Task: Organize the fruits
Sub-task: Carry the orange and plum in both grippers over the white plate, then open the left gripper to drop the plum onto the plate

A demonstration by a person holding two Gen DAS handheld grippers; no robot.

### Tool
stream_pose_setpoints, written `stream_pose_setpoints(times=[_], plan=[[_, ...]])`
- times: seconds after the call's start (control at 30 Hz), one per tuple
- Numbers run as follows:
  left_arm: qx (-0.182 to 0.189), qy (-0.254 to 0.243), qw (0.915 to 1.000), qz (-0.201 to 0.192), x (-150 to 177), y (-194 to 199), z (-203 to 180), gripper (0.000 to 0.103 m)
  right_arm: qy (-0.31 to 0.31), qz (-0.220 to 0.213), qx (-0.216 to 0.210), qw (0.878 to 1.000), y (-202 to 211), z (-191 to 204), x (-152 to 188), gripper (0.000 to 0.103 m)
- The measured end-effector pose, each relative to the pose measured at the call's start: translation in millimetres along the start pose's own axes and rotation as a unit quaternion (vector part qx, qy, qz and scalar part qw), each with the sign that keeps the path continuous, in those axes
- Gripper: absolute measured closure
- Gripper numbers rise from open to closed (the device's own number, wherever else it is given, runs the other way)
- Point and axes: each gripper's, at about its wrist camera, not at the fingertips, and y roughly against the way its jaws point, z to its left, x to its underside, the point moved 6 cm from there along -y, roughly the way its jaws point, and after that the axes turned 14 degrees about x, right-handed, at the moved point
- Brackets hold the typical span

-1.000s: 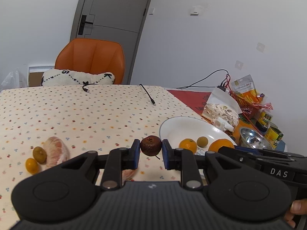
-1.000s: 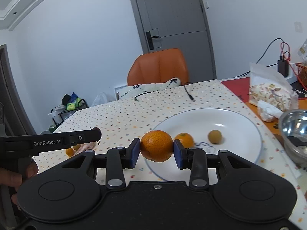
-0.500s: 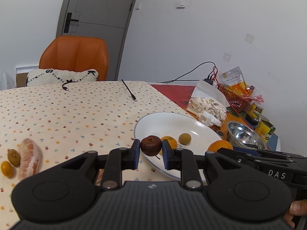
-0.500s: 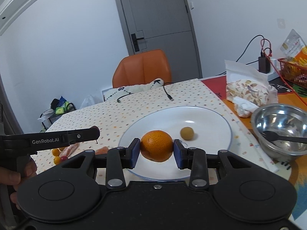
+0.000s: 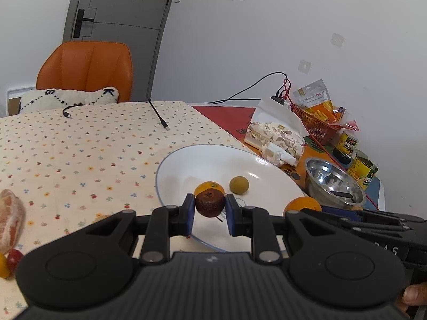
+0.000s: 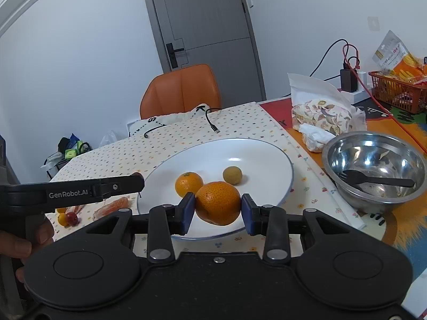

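A white plate (image 5: 202, 160) (image 6: 267, 160) sits on the dotted tablecloth and holds a small orange (image 6: 188, 183) (image 5: 209, 186) and a yellow-green round fruit (image 6: 232, 175) (image 5: 239, 185). My left gripper (image 5: 209, 212) is shut on a dark brown fruit (image 5: 209, 203) above the plate's near-left rim. My right gripper (image 6: 217, 212) is shut on a large orange (image 6: 218, 206) (image 5: 302, 204) over the plate's near edge. A peeled citrus piece (image 5: 10, 220) and small fruits (image 6: 66, 218) lie on the cloth to the left.
A steel bowl (image 6: 373, 168) with a black fork stands right of the plate. A tissue pack (image 6: 324, 117), an orange basket (image 6: 395, 90), cans (image 5: 364, 169) and cables crowd the right side. An orange chair (image 5: 85, 72) stands behind the table.
Both grippers have moved toward the plate with their fruits still held. The left gripper now sits over the plate's rim, and the right one hangs lower over its near edge.
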Motion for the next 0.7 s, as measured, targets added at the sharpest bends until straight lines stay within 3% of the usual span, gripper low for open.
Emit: stream_pose_setpoints(times=[0.3, 0.7], plan=[[0.007, -0.003, 0.9999, 0.015, 2.4, -20.9, -3.3, 0.08, -0.006, 0.0, 0.007, 1.0, -4.3, -4.2, -0.6, 0.067], [0.01, 0.002, 0.9997, 0.02, 1.2, -18.1, -4.3, 0.076, -0.01, 0.0, 0.007, 1.0, -10.3, -5.0, -1.4, 0.067]])
